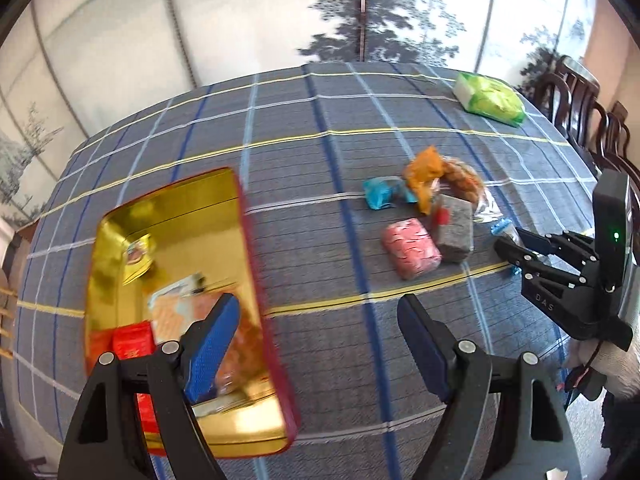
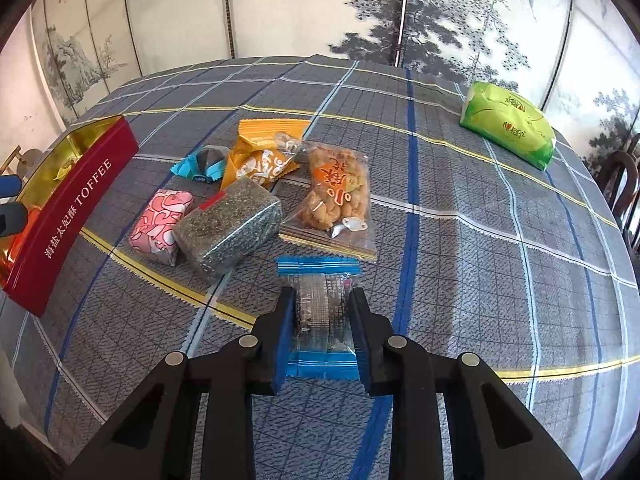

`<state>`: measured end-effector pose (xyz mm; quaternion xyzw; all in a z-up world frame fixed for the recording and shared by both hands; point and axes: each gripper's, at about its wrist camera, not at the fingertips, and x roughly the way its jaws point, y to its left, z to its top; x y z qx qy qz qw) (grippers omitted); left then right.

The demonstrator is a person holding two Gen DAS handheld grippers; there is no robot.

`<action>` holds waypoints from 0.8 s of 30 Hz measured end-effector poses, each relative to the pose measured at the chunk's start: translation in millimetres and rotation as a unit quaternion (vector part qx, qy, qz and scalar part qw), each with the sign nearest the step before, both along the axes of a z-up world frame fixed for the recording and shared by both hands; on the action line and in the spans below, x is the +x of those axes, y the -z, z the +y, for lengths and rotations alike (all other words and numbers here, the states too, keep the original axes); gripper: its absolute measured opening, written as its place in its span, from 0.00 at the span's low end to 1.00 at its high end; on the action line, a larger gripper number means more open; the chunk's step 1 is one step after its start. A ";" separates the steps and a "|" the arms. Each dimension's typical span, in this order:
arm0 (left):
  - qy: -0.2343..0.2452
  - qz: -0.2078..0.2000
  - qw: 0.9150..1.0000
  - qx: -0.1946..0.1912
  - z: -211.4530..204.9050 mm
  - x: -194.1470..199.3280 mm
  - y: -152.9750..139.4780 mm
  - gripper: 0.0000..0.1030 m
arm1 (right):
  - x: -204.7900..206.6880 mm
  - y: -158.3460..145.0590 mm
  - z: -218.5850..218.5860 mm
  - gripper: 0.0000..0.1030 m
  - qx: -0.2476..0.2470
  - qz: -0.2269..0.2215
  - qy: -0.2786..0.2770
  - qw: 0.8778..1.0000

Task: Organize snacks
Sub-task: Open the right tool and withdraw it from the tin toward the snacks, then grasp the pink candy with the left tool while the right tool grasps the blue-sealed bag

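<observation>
Table: round, under a grey-blue checked cloth (image 2: 460, 208) with yellow and blue lines
Room: folding screen (image 2: 280, 4) painted with ink pines behind; dark wooden chairs (image 1: 576, 100) at the far right
Right gripper (image 2: 320, 312): pinching a blue-ended clear candy wrapper (image 2: 318, 304) just above the cloth
Left gripper (image 1: 316, 320): fingers spread wide, holding nothing, over the tin's near edge
Loose snacks: pink packet (image 2: 160, 224), grey seed bar (image 2: 228, 228), orange packet (image 2: 260, 156), fried-twist bag (image 2: 336, 200), clustered mid-table
Green tissue pack (image 2: 508, 124): far right, well apart
Toffee tin (image 1: 256, 280): left wrist view alone shows its gold inside with several packets; right wrist view alone shows its red lettered side
</observation>
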<state>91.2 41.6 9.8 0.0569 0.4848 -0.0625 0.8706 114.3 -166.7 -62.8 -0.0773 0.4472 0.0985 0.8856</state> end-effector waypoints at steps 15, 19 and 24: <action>-0.006 0.094 0.992 -0.084 -42.9 58.4 36.4 0.62 | 25.3 2.1 -47.4 0.27 0.015 -0.026 0.074 0.997; -0.025 0.113 0.989 -0.091 -47.8 75.8 48.2 0.51 | 23.7 1.6 -45.7 0.28 0.027 -0.024 0.074 0.997; -0.039 0.121 0.987 -0.096 -53.1 94.3 56.4 0.45 | 23.6 1.5 -46.7 0.30 0.024 -0.024 0.071 0.997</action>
